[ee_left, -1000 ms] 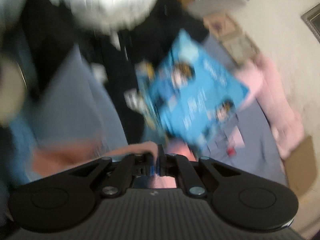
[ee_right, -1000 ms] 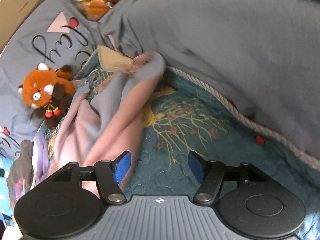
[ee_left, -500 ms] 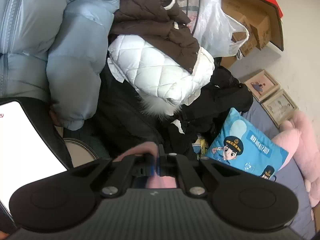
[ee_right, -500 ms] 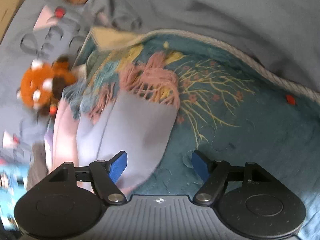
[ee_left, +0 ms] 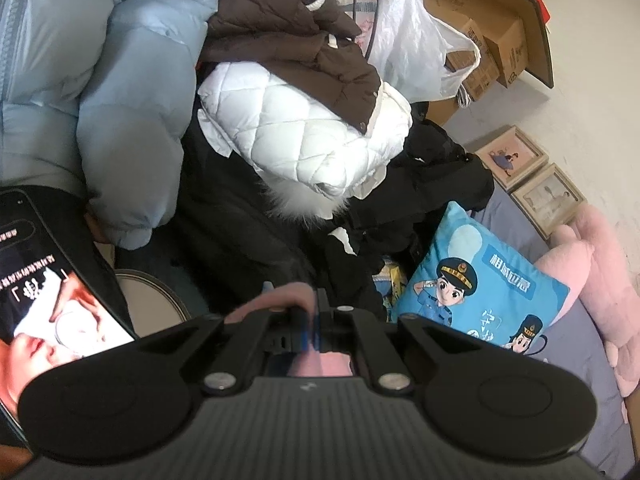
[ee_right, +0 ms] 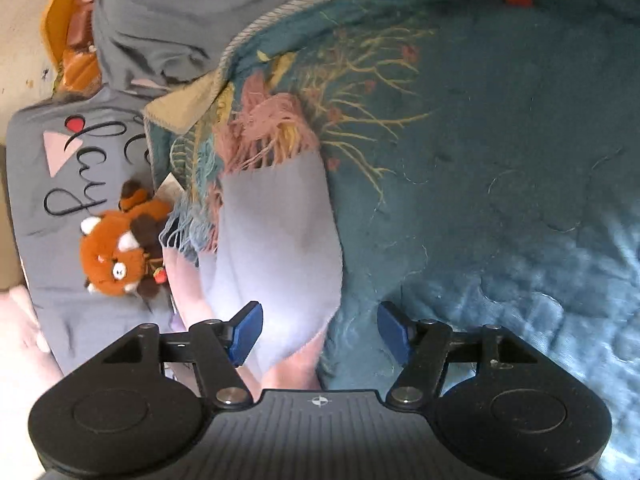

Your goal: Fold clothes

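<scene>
Scarf (ee_right: 280, 240): lavender-and-pink woven cloth, soft and thin, with a tangled pink and blue fringe at its far end. It lies stretched along the teal quilt (ee_right: 500, 180), beside the red-panda plush (ee_right: 116, 256), which sits on a grey printed pillow (ee_right: 52, 200).

Left gripper (ee_left: 314, 324): jaws pressed together, pinching a pink fold of the scarf; pink cloth shows through the frame behind them.

Right gripper (ee_right: 320, 332): jaws spread and closing, nothing pressed between the blue pads (ee_right: 246, 332); the near end of the scarf lies under and between them.

Surroundings, relative to the left gripper: white quilted jacket (ee_left: 304, 132) and brown puffer (ee_left: 288, 36) heaped ahead, pale-blue down coat (ee_left: 112, 92) to the left, blue cartoon cushion (ee_left: 480, 292) to the right.

Risks, as judged:
- Right jaws may catch only one layer, or the quilt beneath, since the cloth is thin and lies flat.
- Fringe may snag on the quilt's stitched embroidery, skewing the fold.
- Smooth weave could slip from the left pinch if pulled taut.
</scene>
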`<state>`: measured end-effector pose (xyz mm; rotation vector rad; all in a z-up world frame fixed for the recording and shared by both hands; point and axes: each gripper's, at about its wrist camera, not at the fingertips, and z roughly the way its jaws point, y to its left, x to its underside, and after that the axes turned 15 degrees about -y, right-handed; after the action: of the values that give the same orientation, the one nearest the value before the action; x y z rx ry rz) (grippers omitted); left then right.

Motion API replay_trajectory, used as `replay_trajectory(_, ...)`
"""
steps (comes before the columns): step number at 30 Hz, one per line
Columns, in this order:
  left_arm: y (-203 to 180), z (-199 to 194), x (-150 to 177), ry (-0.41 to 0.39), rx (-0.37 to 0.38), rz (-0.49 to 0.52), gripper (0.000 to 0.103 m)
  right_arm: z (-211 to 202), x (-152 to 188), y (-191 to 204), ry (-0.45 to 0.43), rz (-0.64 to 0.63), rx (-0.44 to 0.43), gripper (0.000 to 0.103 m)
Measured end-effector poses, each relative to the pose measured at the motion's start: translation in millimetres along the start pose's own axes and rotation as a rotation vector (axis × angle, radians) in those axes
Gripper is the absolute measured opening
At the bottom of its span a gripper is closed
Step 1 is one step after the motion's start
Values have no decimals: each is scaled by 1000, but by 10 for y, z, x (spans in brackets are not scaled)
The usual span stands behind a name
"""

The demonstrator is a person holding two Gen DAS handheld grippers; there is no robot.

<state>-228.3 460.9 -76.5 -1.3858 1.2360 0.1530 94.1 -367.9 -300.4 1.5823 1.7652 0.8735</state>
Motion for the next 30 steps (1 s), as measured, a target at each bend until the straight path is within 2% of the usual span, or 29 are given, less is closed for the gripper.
replay_trajectory(2, -6, -5, 23, 3, -1, 4, 3, 47, 34, 13, -9, 21, -36, 63)
replay_trajectory(3, -12, -10, 37, 4, -2, 10, 3, 93, 47, 22, -11, 29, -44, 55)
replay_trajectory(5, -26, -15, 59, 7, -4, 23, 3, 209, 72, 23, -6, 44, -49, 26)
replay_trajectory(6, -31, -16, 70, 8, -6, 24, 3, 297, 84, 25, 6, 39, -28, 2)
replay_trajectory(8, -39, -20, 94, 12, -6, 23, 3, 397, 99, 11, -7, 31, -15, 2)
replay_trajectory(10, -40, -33, 105, 12, -8, 18, 3, 369, 127, 104, -46, -32, -33, 2)
replay_trajectory(13, -27, -59, 101, 10, -6, 2, 3, 96, 130, 323, -143, -163, -98, 2)
replay_trajectory(19, 50, -227, 60, 2, 25, -70, 3, -1208, -326, 648, -314, -181, -321, 1)
replay_trajectory(21, 91, -332, 76, 4, 44, -96, 3, -1683, -555, 624, -369, -126, -382, 1)
replay_trajectory(27, 193, -647, 120, 27, 101, -151, 3, -3071, -899, 555, -582, -98, -491, 1)
replay_trajectory(30, 140, -790, 145, 61, 162, -119, 3, -3680, -964, 542, -706, -109, -516, 1)
